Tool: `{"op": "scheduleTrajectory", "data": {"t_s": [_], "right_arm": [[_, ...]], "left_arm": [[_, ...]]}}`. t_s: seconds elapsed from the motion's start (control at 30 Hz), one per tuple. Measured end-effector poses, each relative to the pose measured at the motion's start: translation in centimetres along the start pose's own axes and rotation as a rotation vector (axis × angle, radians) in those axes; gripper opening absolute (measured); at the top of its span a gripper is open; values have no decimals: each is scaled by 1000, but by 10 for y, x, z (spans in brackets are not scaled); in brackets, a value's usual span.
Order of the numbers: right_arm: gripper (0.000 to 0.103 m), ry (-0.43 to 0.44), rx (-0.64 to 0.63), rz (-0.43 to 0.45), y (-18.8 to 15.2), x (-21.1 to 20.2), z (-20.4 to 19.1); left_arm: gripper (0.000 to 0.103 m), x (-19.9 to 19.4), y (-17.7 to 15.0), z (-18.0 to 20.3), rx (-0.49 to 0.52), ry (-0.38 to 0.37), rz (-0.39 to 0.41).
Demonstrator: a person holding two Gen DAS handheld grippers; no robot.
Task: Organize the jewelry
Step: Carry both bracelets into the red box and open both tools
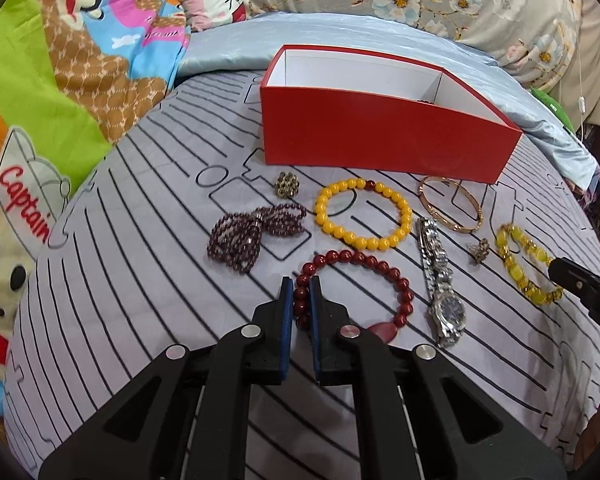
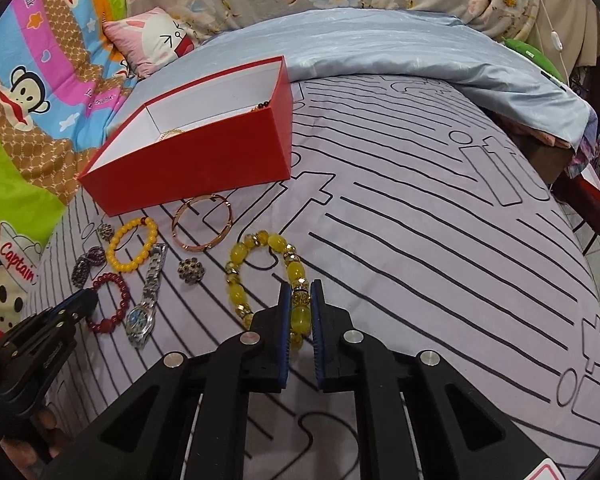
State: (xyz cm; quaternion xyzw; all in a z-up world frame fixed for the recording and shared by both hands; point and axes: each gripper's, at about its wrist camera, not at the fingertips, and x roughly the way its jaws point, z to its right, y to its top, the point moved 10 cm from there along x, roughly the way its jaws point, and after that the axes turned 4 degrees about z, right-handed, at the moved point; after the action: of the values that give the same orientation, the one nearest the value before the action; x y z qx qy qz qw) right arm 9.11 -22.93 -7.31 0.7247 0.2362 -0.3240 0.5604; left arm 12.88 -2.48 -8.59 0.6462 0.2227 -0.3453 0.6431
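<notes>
The box (image 1: 384, 136) stood on the bed (image 1: 140, 280); bracelets lay before it, the watch (image 1: 440, 280) right of the beaded bracelet (image 1: 364, 216).

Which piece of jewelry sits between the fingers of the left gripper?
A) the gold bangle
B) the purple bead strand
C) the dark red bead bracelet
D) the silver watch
C: in the left wrist view the left gripper has its fingers on either side of the red bracelet, while the watch, bangle and purple strand lie apart on the bed.
</notes>
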Motion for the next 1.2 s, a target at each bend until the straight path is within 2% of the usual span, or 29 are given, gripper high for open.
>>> {"op": "scheduleTrajectory", "data": {"t_s": [0.27,0.63,0.93,1.2], "right_arm": [[9,37,-20,27,3,-35,-10],[9,72,-41,83,27,-70,-26],[9,92,-62,133,61,-77,-35],[9,137,-111,204,136,-68,-61]], "left_arm": [[8,-22,-5,2,-26,-32,-6],[8,-53,20,7,-28,-79,40],[8,-65,61,10,-8,-107,86],[8,-57,135,17,-2,-125,163]]}}
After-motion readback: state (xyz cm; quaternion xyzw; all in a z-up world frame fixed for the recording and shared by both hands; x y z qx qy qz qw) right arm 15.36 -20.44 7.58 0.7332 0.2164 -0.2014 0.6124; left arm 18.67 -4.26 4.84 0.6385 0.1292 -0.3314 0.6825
